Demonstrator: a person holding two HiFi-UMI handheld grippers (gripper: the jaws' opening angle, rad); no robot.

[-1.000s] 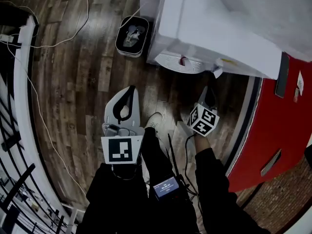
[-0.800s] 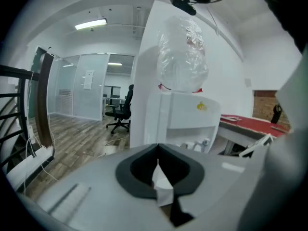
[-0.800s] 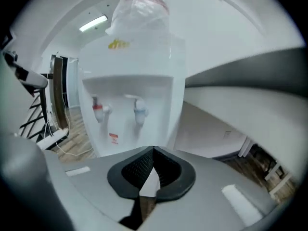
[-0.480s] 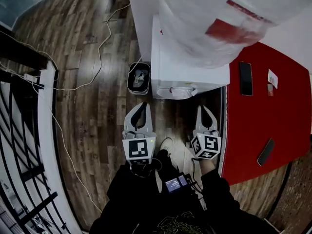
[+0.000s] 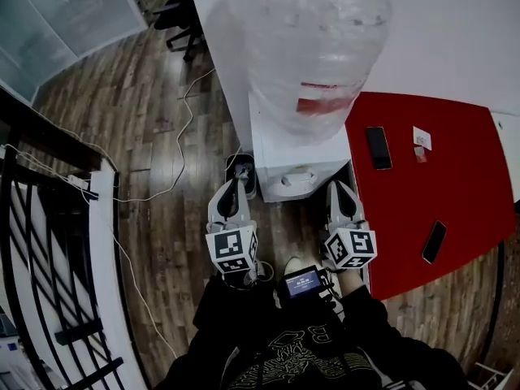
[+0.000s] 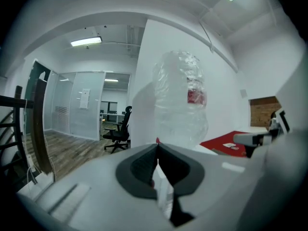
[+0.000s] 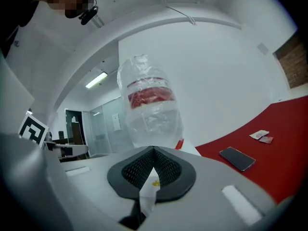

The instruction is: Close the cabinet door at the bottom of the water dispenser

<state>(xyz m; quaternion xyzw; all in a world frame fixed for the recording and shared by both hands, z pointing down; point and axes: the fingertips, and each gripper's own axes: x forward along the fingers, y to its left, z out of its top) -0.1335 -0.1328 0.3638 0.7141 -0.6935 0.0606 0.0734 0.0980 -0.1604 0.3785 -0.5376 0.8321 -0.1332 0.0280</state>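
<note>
The water dispenser (image 5: 286,149) stood on the wooden floor (image 5: 154,112) against a white wall, with a clear bottle (image 5: 313,47) upended on top; seen from the head view, straight down, only its top and the drip tray (image 5: 297,177) on its front showed, and the cabinet door at the bottom could not be made out. The left gripper (image 5: 234,183) and the right gripper (image 5: 340,187) were held side by side just in front of the dispenser, one toward each front corner, neither touching it; in each gripper's own view the two jaws met at their tips with nothing between them, so both tongs were closed and empty. A small dark bin (image 5: 243,169) sat on the floor by the dispenser's left front corner, just ahead of the left gripper. A red table (image 5: 439,185) stood right beside the dispenser on the person's right; one dark phone (image 5: 378,147) lay near its dispenser side and another (image 5: 434,242) near its outer edge, well apart; some small cards (image 5: 420,139) lay farther back. An office chair (image 5: 183,10) stood farther off on the floor to the left of the dispenser.
</note>
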